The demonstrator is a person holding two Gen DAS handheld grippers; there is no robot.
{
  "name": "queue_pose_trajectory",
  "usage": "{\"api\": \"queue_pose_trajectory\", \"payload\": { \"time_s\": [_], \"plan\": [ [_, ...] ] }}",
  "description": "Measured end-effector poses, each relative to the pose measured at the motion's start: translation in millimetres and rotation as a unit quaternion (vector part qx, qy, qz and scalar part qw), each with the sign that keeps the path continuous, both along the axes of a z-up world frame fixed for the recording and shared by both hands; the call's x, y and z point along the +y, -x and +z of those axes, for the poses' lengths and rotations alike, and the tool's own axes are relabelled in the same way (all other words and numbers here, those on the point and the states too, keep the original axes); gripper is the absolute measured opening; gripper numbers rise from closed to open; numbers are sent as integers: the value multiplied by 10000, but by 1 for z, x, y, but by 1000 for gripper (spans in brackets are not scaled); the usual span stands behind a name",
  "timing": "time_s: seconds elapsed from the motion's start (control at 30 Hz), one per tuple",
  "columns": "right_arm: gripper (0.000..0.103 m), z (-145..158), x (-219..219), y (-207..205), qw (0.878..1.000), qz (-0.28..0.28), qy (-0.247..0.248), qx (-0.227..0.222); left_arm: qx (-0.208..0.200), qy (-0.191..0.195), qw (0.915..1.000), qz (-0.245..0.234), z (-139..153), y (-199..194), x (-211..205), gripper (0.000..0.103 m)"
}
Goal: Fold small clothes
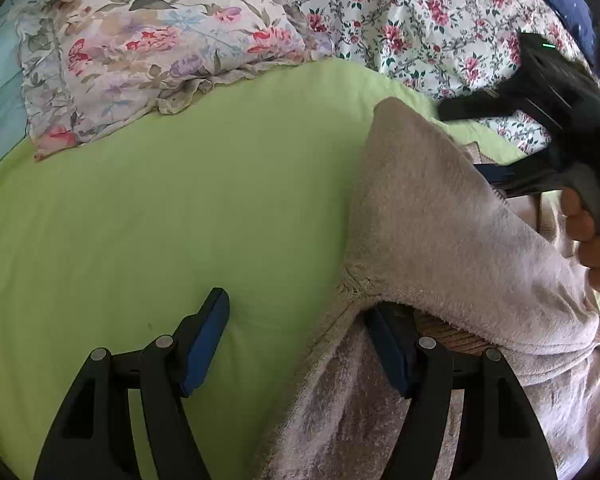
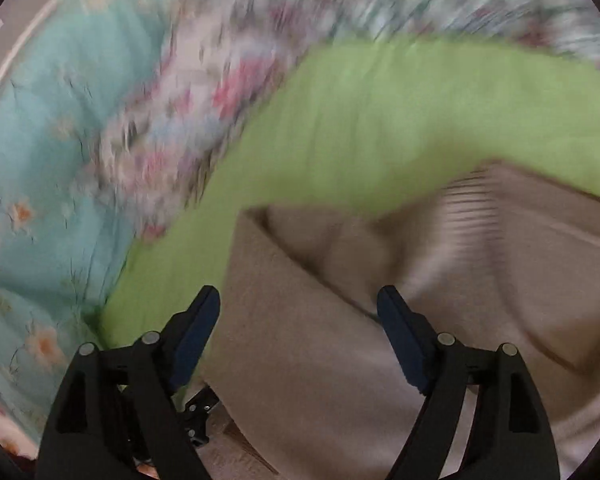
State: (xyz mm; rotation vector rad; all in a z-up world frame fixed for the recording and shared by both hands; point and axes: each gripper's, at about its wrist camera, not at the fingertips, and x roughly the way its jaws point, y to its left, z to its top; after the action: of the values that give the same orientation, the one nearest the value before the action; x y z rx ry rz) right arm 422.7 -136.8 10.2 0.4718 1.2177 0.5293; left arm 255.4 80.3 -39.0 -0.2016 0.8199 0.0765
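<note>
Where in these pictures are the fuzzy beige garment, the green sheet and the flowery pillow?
fuzzy beige garment (image 1: pixel 440 216), left wrist view, on its raised folded sleeve.
green sheet (image 1: pixel 180 208), left wrist view, on a bare stretch left of the garment.
flowery pillow (image 1: pixel 152 52), left wrist view, on its printed top face.

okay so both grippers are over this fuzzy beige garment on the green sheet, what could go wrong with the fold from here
1. The left gripper has one of its jaws tucked under the garment's folded flap; pulling away could drag the fold open.
2. The right gripper hangs open above the garment with nothing held, and its view is blurred, so a hasty grab may bunch several layers.
3. The garment lies near the green sheet's edge and may slide.
</note>
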Motion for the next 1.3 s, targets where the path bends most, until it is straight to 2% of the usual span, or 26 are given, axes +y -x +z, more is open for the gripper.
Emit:
{"api": "queue_pose_trajectory", "payload": {
  "time_s": [0.03, 0.1, 0.2, 0.27, 0.3, 0.37, 0.43, 0.5, 0.53, 0.6, 0.67, 0.73, 0.77, 0.87, 0.97, 1.07, 1.1, 1.13, 1.17, 1.23, 1.3],
  "plan": [
    [83, -10, 11, -9, 9987, 249, -396, 180, -24, 0, 10000, 6, 0, 1, 0, 71],
    [83, -22, 24, -24, 9970, 293, -664, 261, -109, 18, 9999, -7, 0, 2, 0, 71],
    [83, -44, 36, -50, 9876, 13, -1536, 314, -177, 119, 9998, -49, -1, 3, 2, 71],
    [83, -51, 40, -52, 9781, -352, -2049, 96, -211, 309, 9992, -142, -2, 3, 7, 70],
    [83, -49, 40, -51, 9779, -501, -2030, 2, -231, 510, 9982, -201, -1, 3, 12, 70],
    [83, -36, 33, -41, 9793, -715, -1873, -292, -258, 735, 9963, -368, 1, 4, 17, 69],
    [83, -15, 14, -19, 9850, -932, -1321, -595, -300, 1050, 9914, -725, 5, 8, 20, 69],
    [83, 3, -18, 10, 9860, -1155, -870, -829, -225, 1157, 9885, -947, 10, 8, 21, 70],
    [83, 10, -35, 26, 9849, -1313, -675, -903, -198, 1090, 9885, -1028, 15, 9, 19, 70],
    [82, 25, -85, 74, 9785, -1758, -220, -1054, -102, 823, 9913, -1023, 23, 4, 15, 70],
    [82, 32, -132, 127, 9678, -2219, 312, -1147, -37, 713, 9926, -985, 29, -5, 13, 70],
    [81, 36, -165, 169, 9550, -2624, 756, -1156, 122, 538, 9942, -922, 33, -22, 12, 70],
    [81, 37, -189, 200, 9431, -2962, 983, -1147, 188, 372, 9951, -900, 33, -31, 8, 70],
    [80, 31, -226, 257, 9237, -3520, 1135, -998, 326, 113, 9957, -858, 30, -46, 3, 70],
    [73, 13, -233, 279, 9249, -3552, 1118, -763, 486, 64, 9954, -822, 23, -57, -3, 70],
    [60, -7, -225, 275, 9350, -3310, 1106, -630, 607, -48, 9955, -725, 15, -66, -7, 70],
    [37, -10, -223, 270, 9366, -3265, 1134, -570, 654, -75, 9953, -715, 12, -67, -7, 70],
    [6, -11, -220, 265, 9383, -3227, 1151, -473, 686, -119, 9950, -710, 10, -68, -9, 70],
    [7, -3, -212, 263, 9360, -3266, 1167, -610, 688, -154, 9950, -711, 10, -67, -9, 70],
    [7, 32, -202, 272, 9284, -3264, 1258, -1256, 672, -252, 9947, -732, 9, -65, -11, 70],
    [7, 50, -197, 278, 9195, -3371, 1406, -1456, 692, -358, 9943, -730, 7, -65, -14, 71]
  ]
}}
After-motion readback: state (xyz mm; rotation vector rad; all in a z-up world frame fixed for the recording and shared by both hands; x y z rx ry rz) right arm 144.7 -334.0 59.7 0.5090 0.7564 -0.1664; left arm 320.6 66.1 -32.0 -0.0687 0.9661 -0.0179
